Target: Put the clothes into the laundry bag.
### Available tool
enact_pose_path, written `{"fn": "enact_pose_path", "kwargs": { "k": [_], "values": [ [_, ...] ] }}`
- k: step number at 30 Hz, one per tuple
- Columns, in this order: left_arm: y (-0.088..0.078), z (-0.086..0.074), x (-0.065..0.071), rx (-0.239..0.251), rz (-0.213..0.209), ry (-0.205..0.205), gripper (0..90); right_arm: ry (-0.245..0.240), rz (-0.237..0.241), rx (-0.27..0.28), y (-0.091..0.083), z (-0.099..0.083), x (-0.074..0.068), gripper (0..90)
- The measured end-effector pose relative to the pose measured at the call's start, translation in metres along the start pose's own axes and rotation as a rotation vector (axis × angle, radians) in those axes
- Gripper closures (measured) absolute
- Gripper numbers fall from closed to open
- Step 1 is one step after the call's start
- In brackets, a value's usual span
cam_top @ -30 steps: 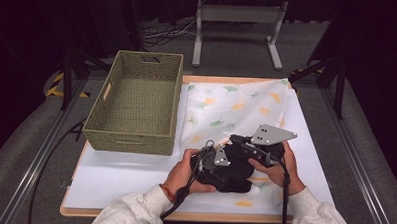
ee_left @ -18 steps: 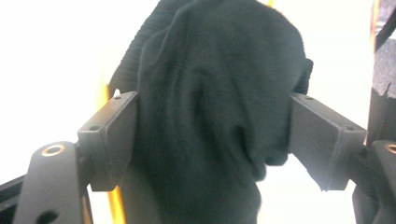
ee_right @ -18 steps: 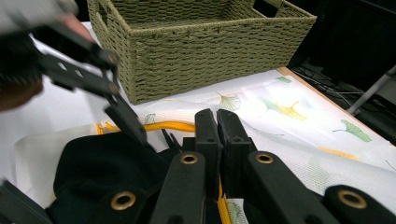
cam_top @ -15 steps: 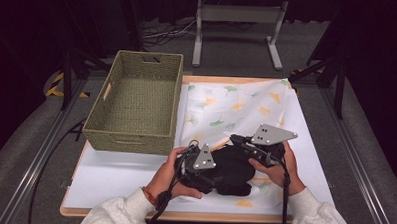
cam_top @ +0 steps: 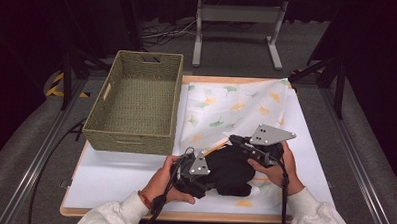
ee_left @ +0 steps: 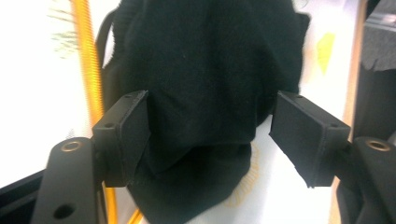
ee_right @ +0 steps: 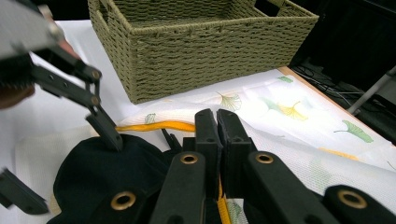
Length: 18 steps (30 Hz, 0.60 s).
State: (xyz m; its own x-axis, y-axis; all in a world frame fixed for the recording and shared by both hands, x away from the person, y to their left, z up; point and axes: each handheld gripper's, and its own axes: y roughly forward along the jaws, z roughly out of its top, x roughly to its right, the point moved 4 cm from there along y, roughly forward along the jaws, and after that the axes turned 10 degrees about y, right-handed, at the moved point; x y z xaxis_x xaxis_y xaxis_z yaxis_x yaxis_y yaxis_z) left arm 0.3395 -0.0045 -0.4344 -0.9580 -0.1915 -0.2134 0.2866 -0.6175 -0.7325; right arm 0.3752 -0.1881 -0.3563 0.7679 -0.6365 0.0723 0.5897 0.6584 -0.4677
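Right now the black cloth (cam_top: 229,169) lies bunched on the leaf-printed sheet (cam_top: 236,108) near the front edge of the table (cam_top: 114,176), squarely between the two hands. The left tool (ee_left: 210,135) straddles the near end of the bundle: its jaws stand spread on either side of the cloth and have just been closing a little, the left pad against the fabric and the right pad still apart from it. From this tool the cloth runs straight ahead, its long axis along the tool's own line of sight, so a pinch would catch the end fold. The right tool (ee_right: 217,135) sits at the other end with its jaws pressed together; they seem to nip the sheet's yellow edge (ee_right: 154,126), though I cannot tell whether cloth is caught too. The woven basket (cam_top: 136,105) stands beyond the left hand, so the left tool is the nearer one to carry the cloth there.
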Motion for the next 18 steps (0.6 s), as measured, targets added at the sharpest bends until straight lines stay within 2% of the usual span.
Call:
{"fn": "enact_pose_path", "kwargs": {
  "k": [2,6,11,14,18],
  "values": [
    [0.008,0.001,0.001,-0.019,-0.008,0.001,30.5,0.003,-0.001,-0.001,0.000,0.000,0.000,88.3],
    [0.018,0.004,0.003,-0.037,0.007,0.004,28.5,-0.001,0.000,0.000,0.000,0.000,0.000,88.3],
    [0.029,0.010,0.004,-0.063,0.054,0.023,29.4,-0.005,-0.002,0.000,0.000,0.000,-0.001,88.4],
    [0.035,0.013,0.003,-0.075,0.079,0.034,32.7,-0.005,-0.002,0.000,0.001,0.000,-0.001,88.4],
    [0.042,0.017,-0.001,-0.083,0.103,0.030,44.7,-0.006,-0.001,0.002,0.000,0.001,-0.002,88.4]
  ]
}}
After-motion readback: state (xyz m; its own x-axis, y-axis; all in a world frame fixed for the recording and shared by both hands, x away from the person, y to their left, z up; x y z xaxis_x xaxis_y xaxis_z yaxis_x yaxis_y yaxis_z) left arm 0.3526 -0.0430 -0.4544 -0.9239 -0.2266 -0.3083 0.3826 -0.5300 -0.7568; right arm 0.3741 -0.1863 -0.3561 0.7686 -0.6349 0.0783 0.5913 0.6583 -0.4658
